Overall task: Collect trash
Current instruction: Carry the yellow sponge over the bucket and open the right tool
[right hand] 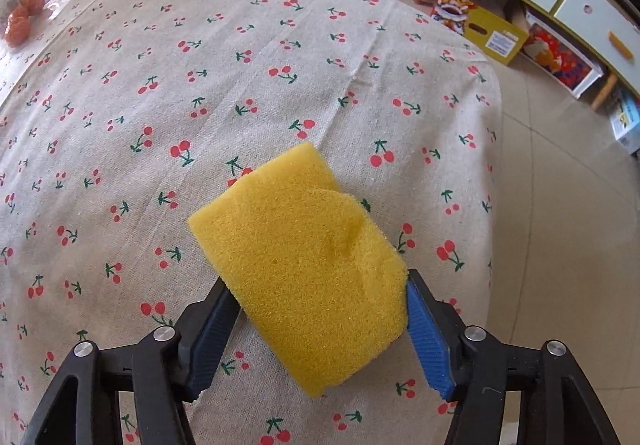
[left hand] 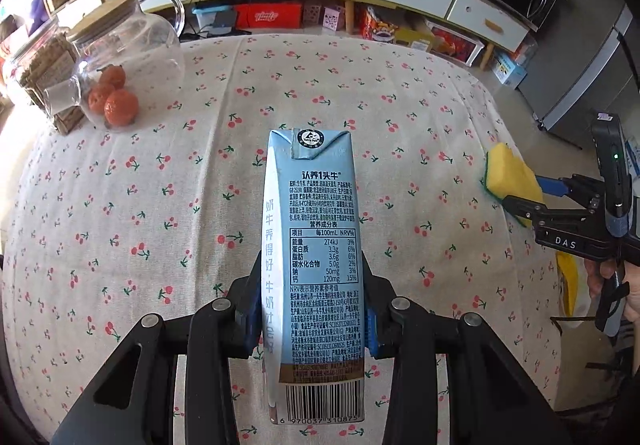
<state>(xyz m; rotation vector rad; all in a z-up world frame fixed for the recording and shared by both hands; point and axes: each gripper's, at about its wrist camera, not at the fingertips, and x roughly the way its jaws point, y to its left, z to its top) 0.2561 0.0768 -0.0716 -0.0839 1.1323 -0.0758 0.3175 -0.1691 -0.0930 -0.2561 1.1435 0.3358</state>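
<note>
My left gripper (left hand: pixel 312 309) is clamped on the blue milk carton (left hand: pixel 314 245), held off the cherry tablecloth (left hand: pixel 140 205). At 3 o'clock, my right gripper (right hand: pixel 320 325) pinches the yellow sponge (right hand: pixel 300 265) near the table's edge. Oranges (left hand: pixel 116 101) sit at 10 o'clock.

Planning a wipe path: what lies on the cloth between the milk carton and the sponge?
Nothing: in the left wrist view only bare cherry-print tablecloth runs from the milk carton to the sponge.
</note>
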